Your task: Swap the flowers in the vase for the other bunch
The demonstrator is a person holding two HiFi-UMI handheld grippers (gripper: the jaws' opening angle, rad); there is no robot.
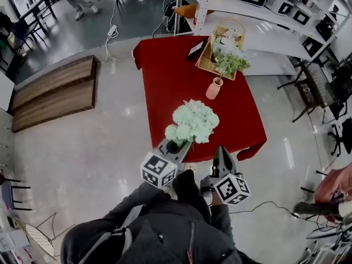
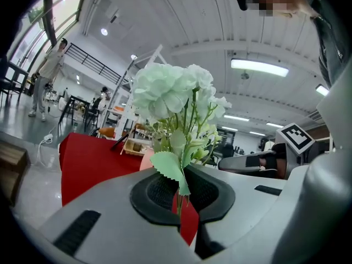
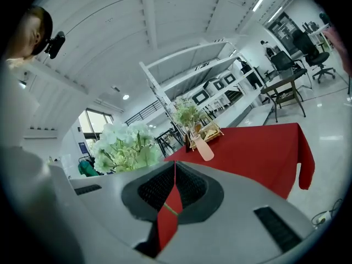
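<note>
My left gripper [image 1: 179,146] is shut on the stems of a pale green-white flower bunch [image 1: 192,121], which hangs over the near edge of the red table [image 1: 165,81]. In the left gripper view the bunch [image 2: 173,92] rises upright from the closed jaws [image 2: 180,194]. A pink vase [image 1: 214,88] stands further back on the table with a leafy green sprig [image 1: 230,64] in it. My right gripper [image 1: 223,150] is beside the left one, shut, with nothing seen in it. In the right gripper view, the vase [image 3: 204,147] stands ahead of that gripper [image 3: 173,188] and the held bunch [image 3: 124,147] is at its left.
A wicker basket [image 1: 204,62] and a dark flat object [image 1: 195,49] sit at the table's far side. White shelving [image 1: 264,15] stands behind. A wooden platform [image 1: 55,89] lies on the floor at left. Office chairs [image 1: 316,92] and a person's arm [image 1: 335,183] are at right.
</note>
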